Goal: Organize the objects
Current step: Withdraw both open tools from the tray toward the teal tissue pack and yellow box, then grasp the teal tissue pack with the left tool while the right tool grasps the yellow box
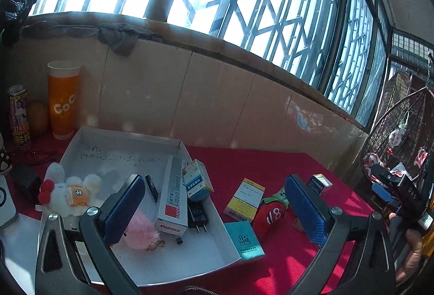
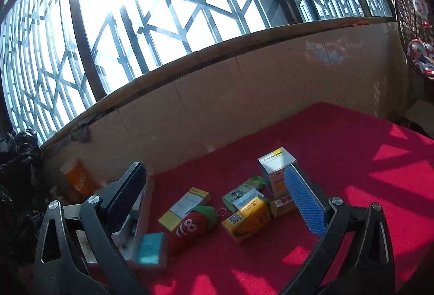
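Observation:
A white tray point(image 1: 119, 137) on the red cloth holds a chick plush point(image 1: 69, 193), a pink plush point(image 1: 139, 231), a Liquid Sealant box point(image 1: 173, 194), a blue-white box point(image 1: 197, 181) and a black plug point(image 1: 197, 215). My left gripper point(image 1: 214, 209) is open and empty above the tray's right edge. Right of the tray lie a teal box point(image 1: 245, 239), a yellow-white box point(image 1: 244, 198) and a red plush point(image 1: 271, 212). My right gripper point(image 2: 217, 205) is open and empty over the red plush point(image 2: 194, 224), the teal box point(image 2: 150, 247), a yellow carton point(image 2: 248, 217) and an upright white box point(image 2: 276, 163).
An orange CoCo cup point(image 1: 63, 98), a can point(image 1: 19, 116) and a round orange fruit point(image 1: 38, 116) stand at the back left by the tiled wall. A wicker hanging chair point(image 1: 398, 137) is at the right. The right gripper point(image 1: 393, 186) shows at the left wrist view's right edge.

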Tool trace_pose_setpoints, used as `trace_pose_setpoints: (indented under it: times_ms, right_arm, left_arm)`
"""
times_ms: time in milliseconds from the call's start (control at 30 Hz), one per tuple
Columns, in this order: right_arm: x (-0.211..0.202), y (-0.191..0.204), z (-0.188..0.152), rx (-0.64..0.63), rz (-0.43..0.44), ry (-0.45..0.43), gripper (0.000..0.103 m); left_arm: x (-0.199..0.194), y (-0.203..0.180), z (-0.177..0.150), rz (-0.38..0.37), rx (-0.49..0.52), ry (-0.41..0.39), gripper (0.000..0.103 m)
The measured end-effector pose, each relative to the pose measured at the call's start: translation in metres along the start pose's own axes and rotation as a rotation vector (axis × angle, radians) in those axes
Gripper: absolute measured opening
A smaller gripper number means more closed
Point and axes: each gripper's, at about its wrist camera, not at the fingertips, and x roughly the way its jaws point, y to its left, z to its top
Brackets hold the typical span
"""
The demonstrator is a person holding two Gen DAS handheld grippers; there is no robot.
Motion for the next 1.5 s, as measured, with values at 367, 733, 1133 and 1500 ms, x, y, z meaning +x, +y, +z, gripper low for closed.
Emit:
trace_pose_setpoints:
  times_ms: [367,733,1133,1500]
  right_arm:
    - [0.042,-0.043,-0.021,0.063,-0.096,0.188,0.103]
    - [0.135,-0.033,-0.058,0.177,-0.161,0.431,0.103]
    - [0.133,-0.056,-0.075,0.183,-0.006,0.472,0.063]
    - [0.125,-0.057,-0.083,0.146,0.024,0.436,0.057]
  left_arm:
    - [0.045,-0.053,-0.038,-0.055,0.146,0.225,0.103]
    - [0.058,-0.07,-0.052,-0.054,0.216,0.296,0.103]
    - [0.081,-0.085,-0.069,-0.178,0.194,0.365,0.103]
    - [0.098,-0.1,-0.094,-0.131,0.213,0.42,0.103]
